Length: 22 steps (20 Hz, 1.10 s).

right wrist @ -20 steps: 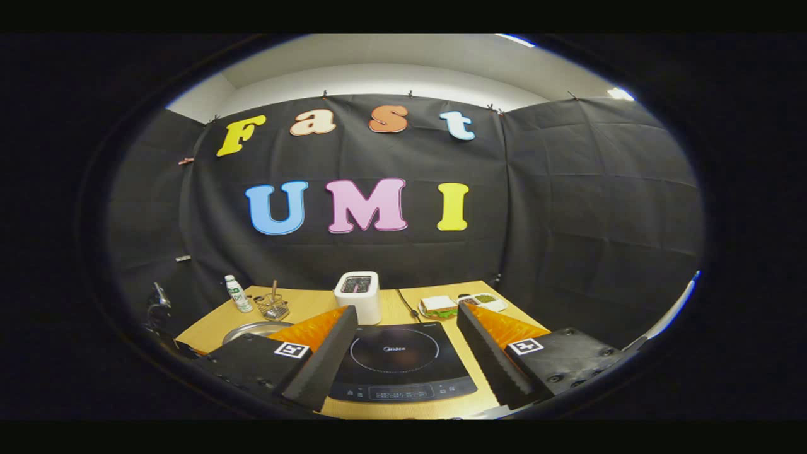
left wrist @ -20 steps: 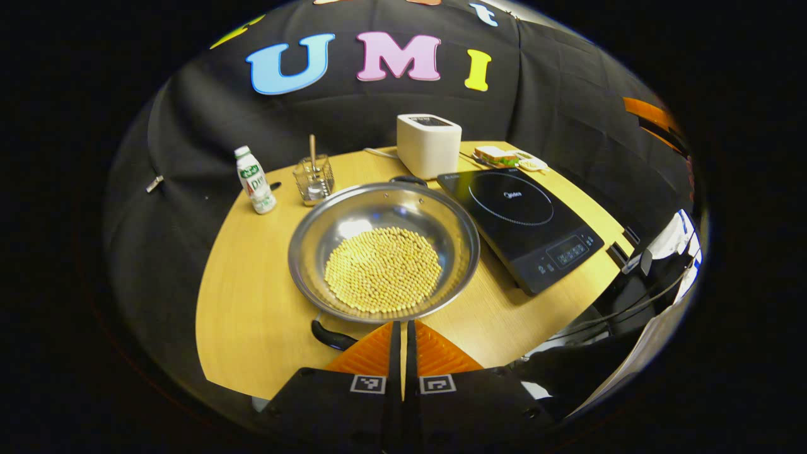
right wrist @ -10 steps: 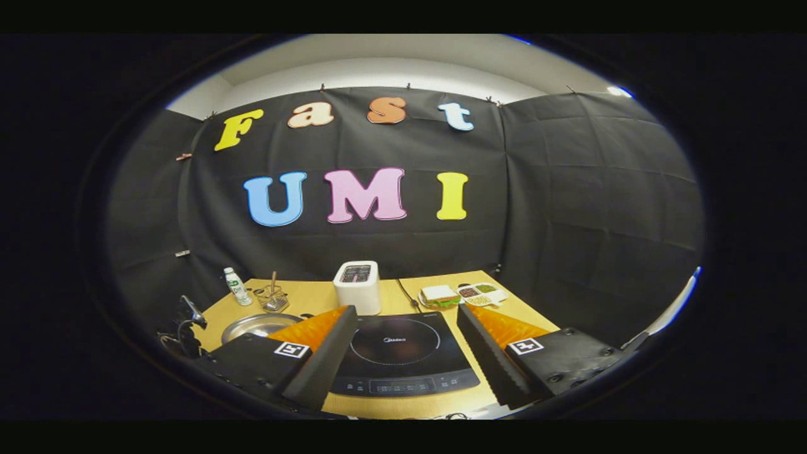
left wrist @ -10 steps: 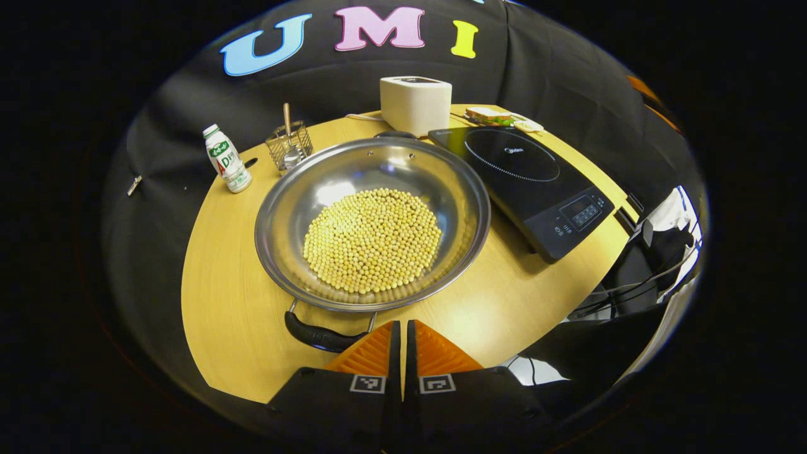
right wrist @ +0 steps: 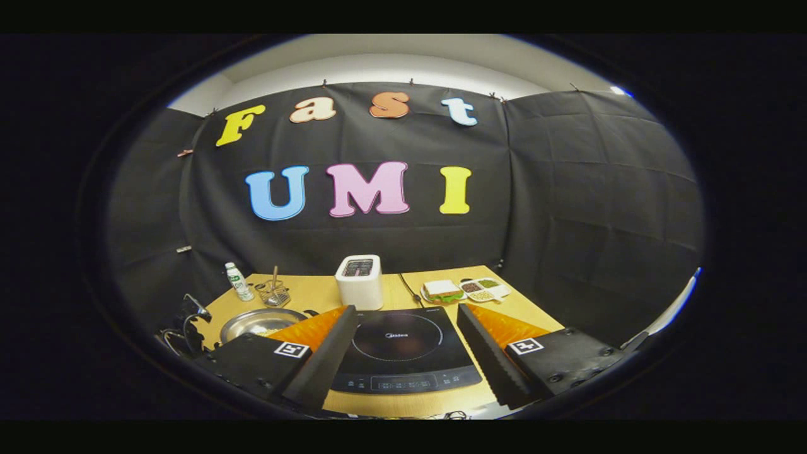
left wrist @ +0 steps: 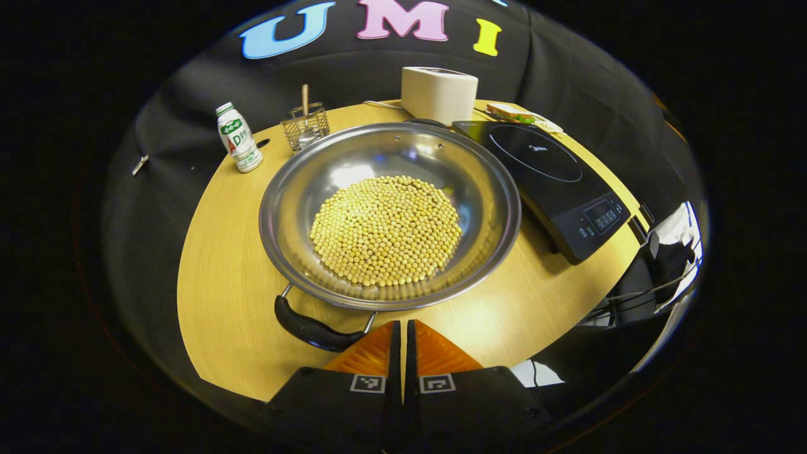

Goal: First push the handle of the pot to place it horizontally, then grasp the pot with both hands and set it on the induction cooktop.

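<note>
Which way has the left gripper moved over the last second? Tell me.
Yes: the left gripper, shut, has closed in on the pot, whose near handle now lies just beside its tips.

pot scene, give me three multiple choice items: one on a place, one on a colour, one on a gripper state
1. Where does the pot sit?
A. on the induction cooktop
B. on the table beside the induction cooktop
C. on the toaster

2. What colour is the toaster?
A. white
B. red
C. green

3. How do the left gripper's fingers stand?
A. spread wide
B. together, near the pot's black handle
C. clamped on the bottle

Answers: 1 B, the pot rests on the table left of the induction cooktop. 2 A, its body is white. 3 B, the fingers meet by the handle.
</note>
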### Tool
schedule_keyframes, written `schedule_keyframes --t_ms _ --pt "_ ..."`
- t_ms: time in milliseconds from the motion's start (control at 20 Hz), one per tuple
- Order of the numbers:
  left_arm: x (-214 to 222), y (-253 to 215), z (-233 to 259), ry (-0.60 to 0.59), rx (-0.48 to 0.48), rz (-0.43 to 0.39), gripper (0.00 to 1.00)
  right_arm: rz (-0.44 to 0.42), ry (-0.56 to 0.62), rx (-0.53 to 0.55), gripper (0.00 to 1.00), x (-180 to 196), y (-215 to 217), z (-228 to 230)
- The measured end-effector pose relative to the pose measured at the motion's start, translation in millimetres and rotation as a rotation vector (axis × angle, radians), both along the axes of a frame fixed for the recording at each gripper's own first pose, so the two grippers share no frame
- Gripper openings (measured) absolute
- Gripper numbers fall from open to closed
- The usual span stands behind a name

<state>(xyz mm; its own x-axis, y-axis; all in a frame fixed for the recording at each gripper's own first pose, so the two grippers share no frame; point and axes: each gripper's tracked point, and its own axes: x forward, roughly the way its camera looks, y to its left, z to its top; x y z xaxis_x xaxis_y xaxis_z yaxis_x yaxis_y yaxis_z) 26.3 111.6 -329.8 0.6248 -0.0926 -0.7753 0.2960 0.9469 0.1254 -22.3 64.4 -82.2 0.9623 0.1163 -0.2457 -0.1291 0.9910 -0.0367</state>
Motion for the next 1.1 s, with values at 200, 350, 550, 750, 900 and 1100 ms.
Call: schedule_keyframes --t_ms 200,350,550,750,900,1100 --pt "9.6 17.6 3.4 -0.007 -0.023 0.062 0.05 0.004 0.005 0.008 0.99 4.6 4.0 0.1" --pt "16.7 32.5 6.8 -0.013 -0.032 0.096 0.05 0.003 0.008 0.009 0.99 6.6 5.1 -1.0" --pt "27.7 53.1 9.1 -0.017 -0.03 0.138 0.05 0.0 0.015 0.003 0.98 7.8 4.6 -2.8" --pt "34.9 69.6 7.1 -0.014 -0.048 0.183 0.05 0.007 0.03 0.007 0.99 9.5 8.1 -7.4" --pt "42.8 84.9 7.3 -0.017 -0.069 0.237 0.05 0.011 0.042 0.006 0.99 10.1 10.6 -11.1" --pt "50.8 100.2 10.3 -0.018 -0.097 0.287 0.05 0.017 0.058 -0.003 0.99 9.4 18.0 -18.3"
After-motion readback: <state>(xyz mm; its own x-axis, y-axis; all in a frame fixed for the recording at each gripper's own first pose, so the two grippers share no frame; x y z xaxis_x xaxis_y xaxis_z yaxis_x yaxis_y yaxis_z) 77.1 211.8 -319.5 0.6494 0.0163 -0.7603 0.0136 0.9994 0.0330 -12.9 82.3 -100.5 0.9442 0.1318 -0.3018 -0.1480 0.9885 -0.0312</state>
